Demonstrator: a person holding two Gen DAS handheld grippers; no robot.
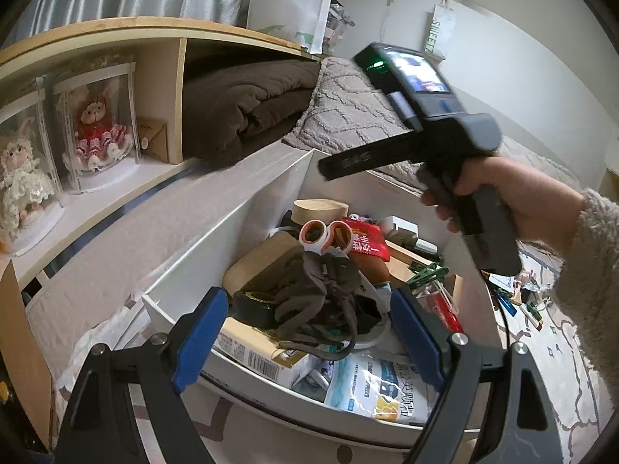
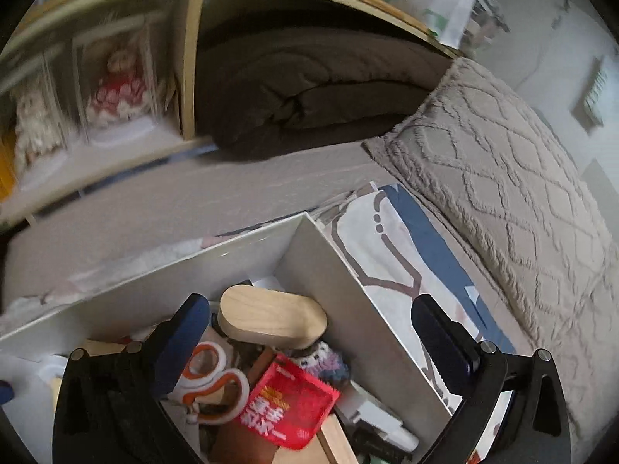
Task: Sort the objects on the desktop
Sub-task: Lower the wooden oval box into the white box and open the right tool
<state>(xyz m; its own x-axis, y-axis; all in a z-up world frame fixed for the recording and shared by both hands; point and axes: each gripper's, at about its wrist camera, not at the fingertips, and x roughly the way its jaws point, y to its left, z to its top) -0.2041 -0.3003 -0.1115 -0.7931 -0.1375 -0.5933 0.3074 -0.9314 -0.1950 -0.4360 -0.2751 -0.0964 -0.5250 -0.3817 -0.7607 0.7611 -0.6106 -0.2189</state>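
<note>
A grey bed (image 2: pixel 162 208) fills the background, with a tufted grey pillow (image 2: pixel 503 162) on it and a wooden shelf unit (image 1: pixel 116 31) behind. One shelf compartment holds a folded brown blanket (image 1: pixel 247 108); the next holds two dolls in clear cases, one in a red dress (image 1: pixel 98 127), one in cream (image 1: pixel 21 178).

In front of the bed stands an open white box (image 1: pixel 232 232) crammed with desktop clutter. The things in it, by size: a bundle of dark grey-brown cloth with cords (image 1: pixel 321 294) lying on top near the left gripper; a printed white plastic packet (image 1: pixel 379 386) at the near edge; a cardboard carton with a barcode (image 1: pixel 255 355) beside it; a pale oval wooden box (image 2: pixel 271 317) at the far end; a red packet with white characters (image 2: pixel 290 406); white scissors with orange-lined handles (image 2: pixel 212 379); green clips (image 1: pixel 425 274) towards the right wall.

The left gripper (image 1: pixel 309 344), with blue pads, hangs above the near end of the box, jaws wide apart and holding nothing. The right gripper (image 2: pixel 309 348) hovers over the far end, above the oval box and red packet, jaws spread fully, nothing between its pads. In the left wrist view a hand (image 1: pixel 514 197) in a fuzzy sleeve (image 1: pixel 588 290) holds the right gripper's handle.
</note>
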